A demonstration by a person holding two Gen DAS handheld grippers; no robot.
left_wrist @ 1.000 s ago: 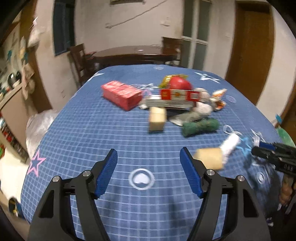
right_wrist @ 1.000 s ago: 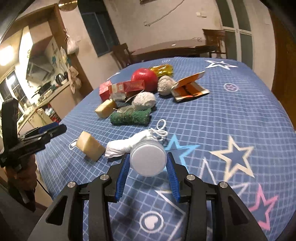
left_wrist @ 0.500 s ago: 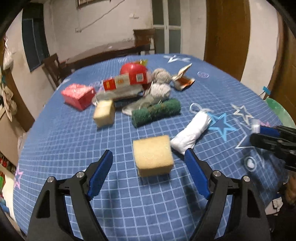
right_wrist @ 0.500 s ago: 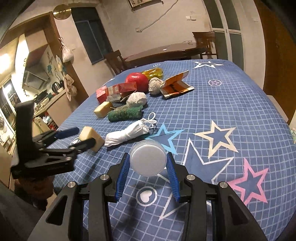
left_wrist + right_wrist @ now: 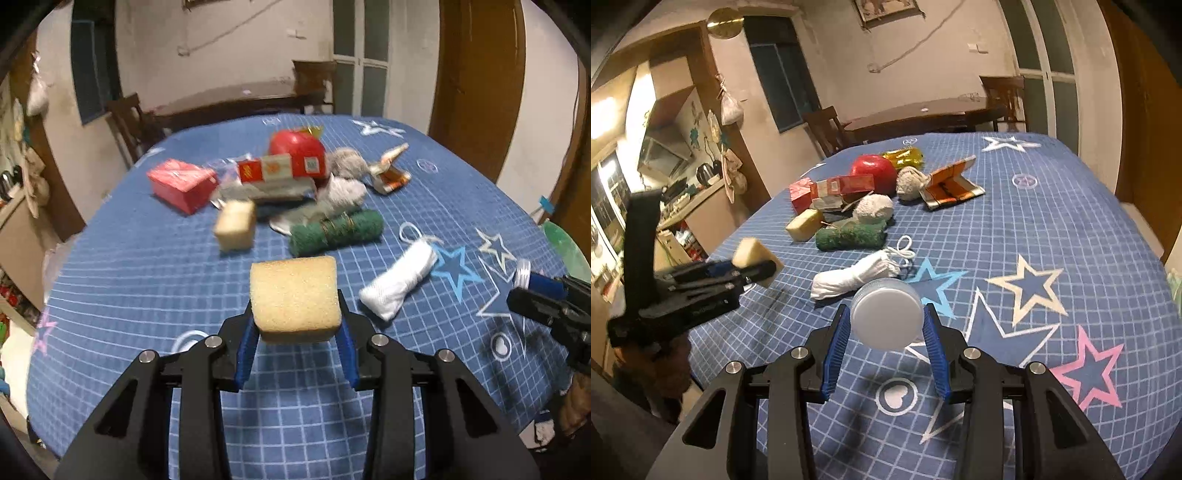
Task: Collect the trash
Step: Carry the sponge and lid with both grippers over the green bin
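My left gripper [image 5: 297,325] has its closing jaws against both sides of a tan sponge block [image 5: 294,297], which the right wrist view shows lifted off the cloth as the sponge block [image 5: 750,253]. My right gripper [image 5: 886,325] is shut on a round white lidded jar [image 5: 886,319], held above the blue star-print tablecloth [image 5: 1052,229]. A rolled white cloth with a string [image 5: 400,284] lies between the two grippers. Farther back sit a green scrub roll [image 5: 334,232], a second sponge [image 5: 236,225], a red box [image 5: 181,182], a red ball [image 5: 295,146] and grey yarn balls [image 5: 345,192].
An orange crumpled packet [image 5: 951,184] lies at the right of the pile. A dark wooden table and chairs [image 5: 916,118] stand behind the blue table. A kitchen counter [image 5: 687,199] lines the left wall. A green object [image 5: 565,245] sits past the table's right edge.
The left gripper moved up to the near sponge, closed its jaws on it and raised it. The right gripper drifted slightly with the jar still held.
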